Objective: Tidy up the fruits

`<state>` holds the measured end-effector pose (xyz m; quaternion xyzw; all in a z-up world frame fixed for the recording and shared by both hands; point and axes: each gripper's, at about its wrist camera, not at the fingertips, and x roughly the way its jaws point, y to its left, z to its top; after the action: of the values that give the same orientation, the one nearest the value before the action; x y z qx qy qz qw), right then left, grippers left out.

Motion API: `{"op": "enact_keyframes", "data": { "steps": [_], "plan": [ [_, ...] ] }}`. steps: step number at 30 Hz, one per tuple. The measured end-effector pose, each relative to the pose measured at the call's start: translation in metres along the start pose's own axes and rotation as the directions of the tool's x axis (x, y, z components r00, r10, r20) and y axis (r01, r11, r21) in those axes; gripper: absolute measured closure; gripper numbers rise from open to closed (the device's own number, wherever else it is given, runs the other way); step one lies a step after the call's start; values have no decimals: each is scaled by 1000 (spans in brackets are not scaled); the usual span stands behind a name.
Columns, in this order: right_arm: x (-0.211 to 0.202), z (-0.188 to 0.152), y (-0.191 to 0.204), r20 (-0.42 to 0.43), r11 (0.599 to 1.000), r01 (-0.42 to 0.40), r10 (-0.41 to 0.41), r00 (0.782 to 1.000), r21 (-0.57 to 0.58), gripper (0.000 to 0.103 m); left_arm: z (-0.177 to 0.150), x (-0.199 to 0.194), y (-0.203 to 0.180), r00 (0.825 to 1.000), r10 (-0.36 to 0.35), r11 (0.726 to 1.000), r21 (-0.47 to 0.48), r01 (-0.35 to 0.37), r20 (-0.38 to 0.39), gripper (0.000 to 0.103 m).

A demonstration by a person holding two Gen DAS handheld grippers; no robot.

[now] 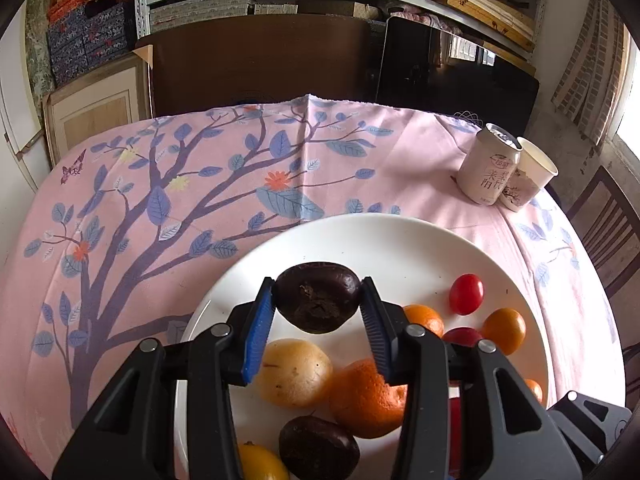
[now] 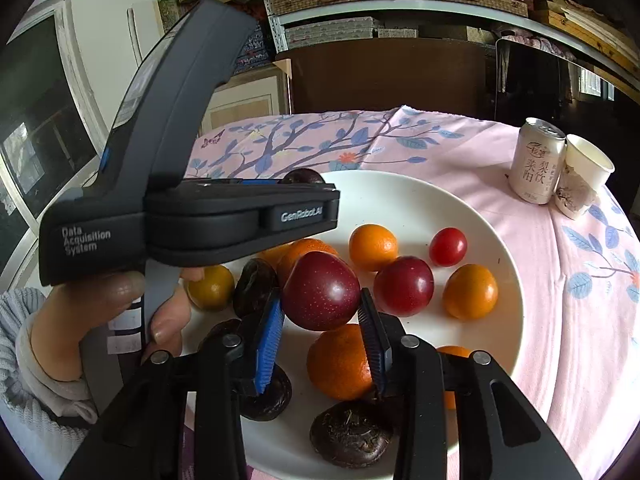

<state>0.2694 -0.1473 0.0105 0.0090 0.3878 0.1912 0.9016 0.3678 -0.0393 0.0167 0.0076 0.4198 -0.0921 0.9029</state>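
My left gripper (image 1: 318, 284) is shut on a dark brown water chestnut (image 1: 318, 298), held just above a white plate (image 1: 360, 226). Beneath it on the plate lie a pale yellow fruit (image 1: 294, 372), a mandarin (image 1: 366, 398), another chestnut (image 1: 318, 446), a cherry tomato (image 1: 466, 294) and a kumquat (image 1: 504, 330). My right gripper (image 2: 320, 294) is shut on a dark red plum (image 2: 320, 290) over the same plate (image 2: 460, 208). Around it lie a second plum (image 2: 404, 286), small oranges (image 2: 374, 246) and dark chestnuts (image 2: 350, 434). The left tool's black housing (image 2: 240, 212) and the hand (image 2: 120, 308) holding it fill the left of the right wrist view.
A pink tablecloth (image 1: 200, 184) with a blue tree print covers the table. A drink can (image 1: 490, 170) and a paper cup (image 1: 528, 176) stand at the far right near the table edge. Shelves of boxes and a dark board stand behind; a wooden chair (image 1: 612, 232) is on the right.
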Motion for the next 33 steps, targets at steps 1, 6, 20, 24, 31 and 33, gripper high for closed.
{"op": "enact_keyframes", "data": {
  "steps": [1, 6, 20, 24, 31, 33],
  "plan": [
    [4, 0, 2, -13, 1000, -9, 9, 1000, -12, 63, 1, 2, 1, 1000, 6, 1000, -3, -6, 5, 61],
    [6, -1, 6, 19, 999, -14, 14, 1000, -31, 46, -1, 0, 1, 999, 15, 1000, -2, -15, 32, 51],
    [-49, -23, 6, 93, 998, -15, 10, 996, 53, 46, -48, -99, -14, 980, 95, 989, 92, -112, 174, 42],
    [-73, -45, 11, 133, 998, -7, -2, 991, 66, 46, -90, -137, -18, 971, 103, 990, 68, -120, 215, 32],
    [-87, -92, 23, 155, 994, 98, -104, 982, 46, 33, -165, -172, -20, 958, 116, 992, 12, -123, 262, 21],
    [-93, -104, 22, 158, 990, 128, -134, 978, 52, 28, -178, -177, -21, 954, 123, 991, 8, -130, 273, 18]
  ]
}}
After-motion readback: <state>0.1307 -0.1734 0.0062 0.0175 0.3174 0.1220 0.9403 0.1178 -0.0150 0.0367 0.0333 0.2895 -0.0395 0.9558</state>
